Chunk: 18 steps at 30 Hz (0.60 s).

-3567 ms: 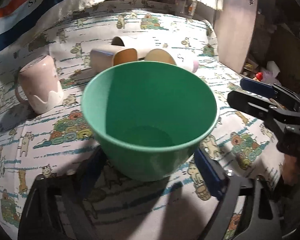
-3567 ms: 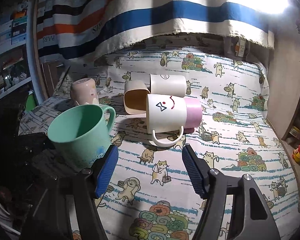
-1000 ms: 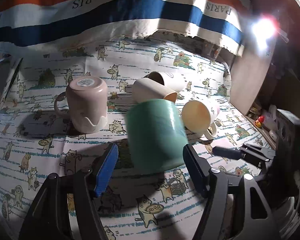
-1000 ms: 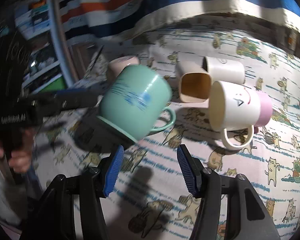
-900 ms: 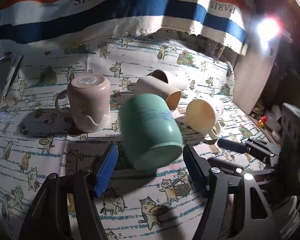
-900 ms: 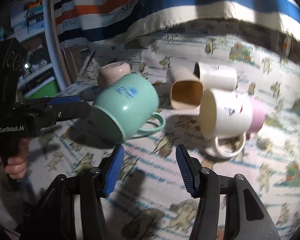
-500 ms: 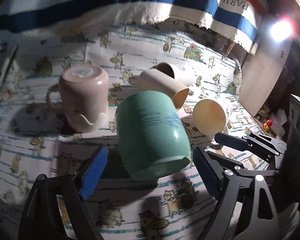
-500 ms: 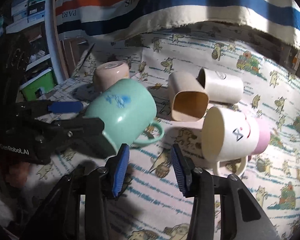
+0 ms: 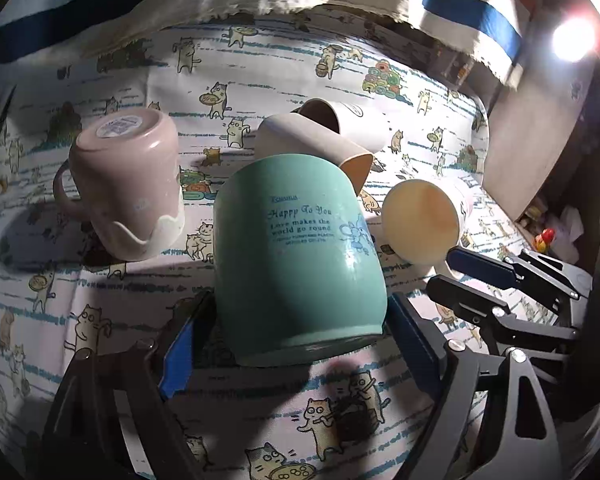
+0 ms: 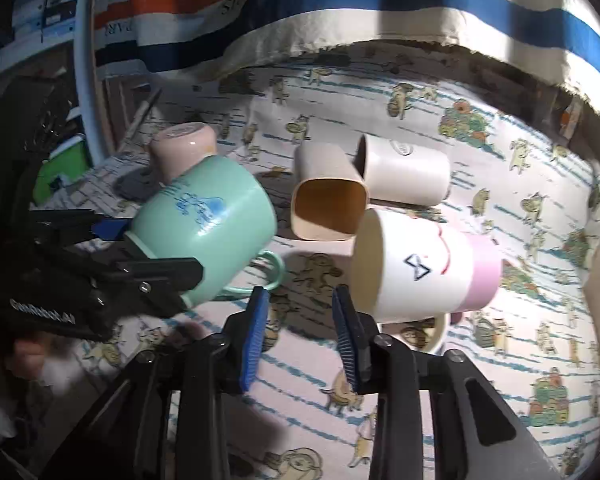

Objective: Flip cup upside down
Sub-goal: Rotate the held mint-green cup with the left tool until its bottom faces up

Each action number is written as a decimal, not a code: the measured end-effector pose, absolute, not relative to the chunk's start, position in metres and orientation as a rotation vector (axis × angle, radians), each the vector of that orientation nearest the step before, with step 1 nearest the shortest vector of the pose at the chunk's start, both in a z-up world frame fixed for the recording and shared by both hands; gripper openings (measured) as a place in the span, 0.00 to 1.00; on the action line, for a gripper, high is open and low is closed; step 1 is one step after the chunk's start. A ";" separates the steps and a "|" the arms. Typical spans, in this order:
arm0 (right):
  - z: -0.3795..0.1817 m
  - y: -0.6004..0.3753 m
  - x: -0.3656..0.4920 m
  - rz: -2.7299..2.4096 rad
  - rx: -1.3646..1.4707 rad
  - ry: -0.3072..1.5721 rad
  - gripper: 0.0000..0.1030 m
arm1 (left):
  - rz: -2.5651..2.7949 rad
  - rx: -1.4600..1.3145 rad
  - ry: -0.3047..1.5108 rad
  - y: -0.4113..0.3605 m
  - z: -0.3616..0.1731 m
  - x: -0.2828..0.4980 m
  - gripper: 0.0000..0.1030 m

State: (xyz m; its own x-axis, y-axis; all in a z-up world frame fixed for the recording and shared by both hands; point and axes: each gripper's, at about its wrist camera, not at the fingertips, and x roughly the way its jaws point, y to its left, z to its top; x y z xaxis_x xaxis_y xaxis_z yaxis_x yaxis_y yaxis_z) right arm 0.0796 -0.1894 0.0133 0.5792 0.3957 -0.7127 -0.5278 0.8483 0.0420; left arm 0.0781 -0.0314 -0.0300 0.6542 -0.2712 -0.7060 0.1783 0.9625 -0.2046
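Green cup (image 9: 300, 256) sits clamped near rim between your left gripper (image 9: 296, 332) pads, tilted, mouth toward you, base toward pink mug (image 9: 126, 188), above cat-print cloth (image 9: 100, 308). Your right gripper (image 10: 300, 324) holds nothing, jaws part-open beside cup handle (image 10: 270, 274).

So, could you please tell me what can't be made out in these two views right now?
- Green mug mouth and inside: it faces the left hand-held gripper in the left wrist view; that gripper's body covers it in the right wrist view.
- Green mug handle: hidden behind the mug body in the left wrist view, half covered by the right hand-held gripper in the right.
- Whether the mug rim touches the tablecloth: hidden in both.
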 end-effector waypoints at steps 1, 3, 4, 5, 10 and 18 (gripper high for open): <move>0.013 -0.189 0.080 0.557 -0.171 0.792 0.27 | -0.254 -0.118 0.817 -0.032 -0.030 0.077 0.82; 0.011 -0.188 0.078 0.565 -0.169 0.797 0.24 | -0.259 -0.122 0.817 -0.031 -0.030 0.075 0.82; 0.011 -0.187 0.077 0.566 -0.174 0.796 0.23 | -0.265 -0.128 0.818 -0.031 -0.029 0.074 0.82; 0.010 -0.187 0.076 0.569 -0.176 0.796 0.23 | -0.270 -0.131 0.815 -0.030 -0.027 0.072 0.82; 0.009 -0.185 0.068 0.594 -0.184 0.798 0.23 | -0.273 -0.110 0.758 -0.031 -0.007 0.060 0.81; 0.005 -0.166 0.047 0.685 -0.220 0.796 0.23 | -0.284 -0.106 0.741 -0.035 0.006 0.056 0.80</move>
State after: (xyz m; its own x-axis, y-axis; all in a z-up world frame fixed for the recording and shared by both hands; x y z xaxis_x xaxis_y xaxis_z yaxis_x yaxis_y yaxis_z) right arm 0.0469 -0.1656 0.0045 0.4999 0.4812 -0.7201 -0.6403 0.7652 0.0668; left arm 0.0563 -0.0347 0.0059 0.7018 -0.2922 -0.6498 0.2176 0.9564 -0.1950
